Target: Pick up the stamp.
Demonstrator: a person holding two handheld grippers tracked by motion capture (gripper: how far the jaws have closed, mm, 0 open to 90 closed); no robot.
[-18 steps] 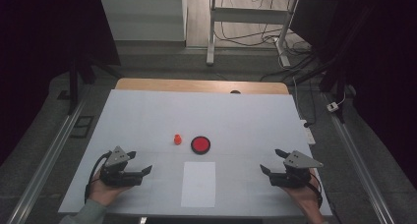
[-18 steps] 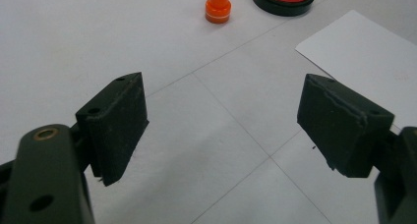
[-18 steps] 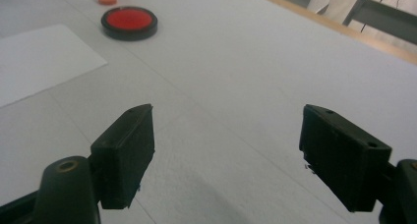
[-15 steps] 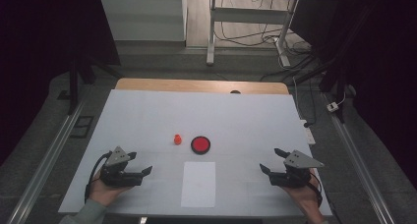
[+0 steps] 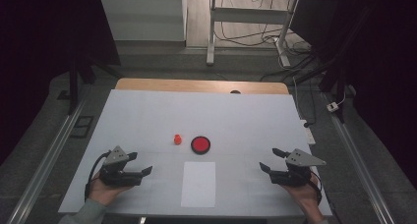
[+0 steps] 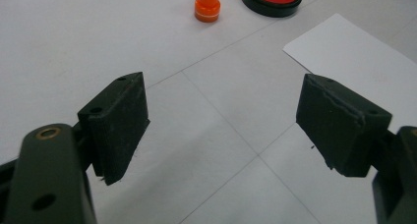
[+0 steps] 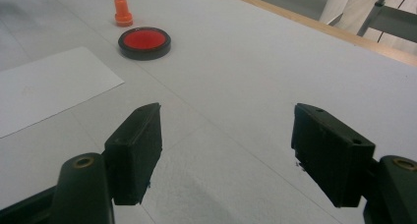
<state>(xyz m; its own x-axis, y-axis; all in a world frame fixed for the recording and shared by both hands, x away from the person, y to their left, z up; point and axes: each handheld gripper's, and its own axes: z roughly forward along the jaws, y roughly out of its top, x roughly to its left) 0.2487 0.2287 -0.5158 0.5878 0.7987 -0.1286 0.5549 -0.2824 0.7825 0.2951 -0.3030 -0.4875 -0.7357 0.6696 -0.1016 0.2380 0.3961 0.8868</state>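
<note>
On the near half of the white table (image 5: 147,116), both grippers rest low with nothing between their jaws. At the near left, the left gripper (image 5: 140,165) is held in a hand (image 5: 105,189) and points toward the table's middle, its jaws spread wide over bare tabletop; in the left gripper view the two black pads stand well apart. At the near right, the right gripper (image 5: 268,160) sits in the other hand (image 5: 305,194), likewise spread wide and aimed inward. Between them, near the front edge, lies a white sheet of paper (image 5: 198,183), flat and touched by neither gripper. Just beyond the sheet sits a round red ink pad (image 5: 200,144) in a black rim (its lid off, the red face up), and just to its left stands a small orange stamp (image 5: 177,139), upright, close beside the pad but not touching it.
</note>
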